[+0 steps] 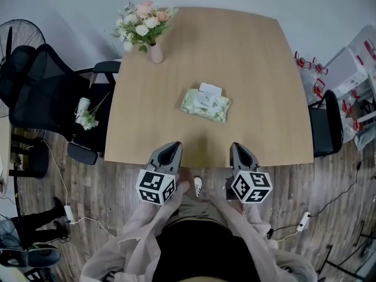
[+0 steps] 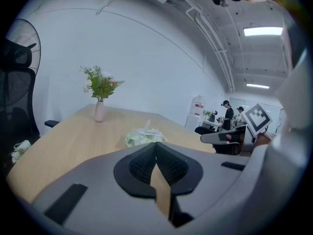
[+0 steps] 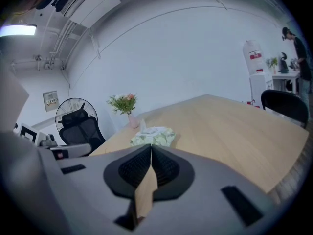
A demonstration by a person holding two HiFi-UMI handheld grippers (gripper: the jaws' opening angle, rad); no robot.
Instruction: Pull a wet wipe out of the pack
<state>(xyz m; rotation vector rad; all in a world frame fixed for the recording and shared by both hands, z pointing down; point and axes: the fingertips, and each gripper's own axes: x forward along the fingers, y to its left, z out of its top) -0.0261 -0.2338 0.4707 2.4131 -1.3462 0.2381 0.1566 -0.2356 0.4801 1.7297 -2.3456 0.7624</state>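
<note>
A pale green wet wipe pack (image 1: pixel 205 104) lies near the middle of the wooden table (image 1: pixel 252 69), with its white lid flap raised at the far side. In the left gripper view the pack (image 2: pixel 143 136) sits ahead with a white flap sticking up; in the right gripper view the pack (image 3: pixel 153 135) lies ahead and slightly left. My left gripper (image 1: pixel 171 150) and right gripper (image 1: pixel 239 151) hover over the table's near edge, well short of the pack. Both are shut with nothing between the jaws, as the left gripper (image 2: pixel 156 153) and right gripper (image 3: pixel 150 154) show up close.
A pink vase of flowers (image 1: pixel 147 31) stands at the table's far left corner. Black office chairs (image 1: pixel 41 87) and a fan (image 1: pixel 20 34) stand left of the table, another chair (image 1: pixel 326 125) to the right. Cables and power strips lie on the wood floor.
</note>
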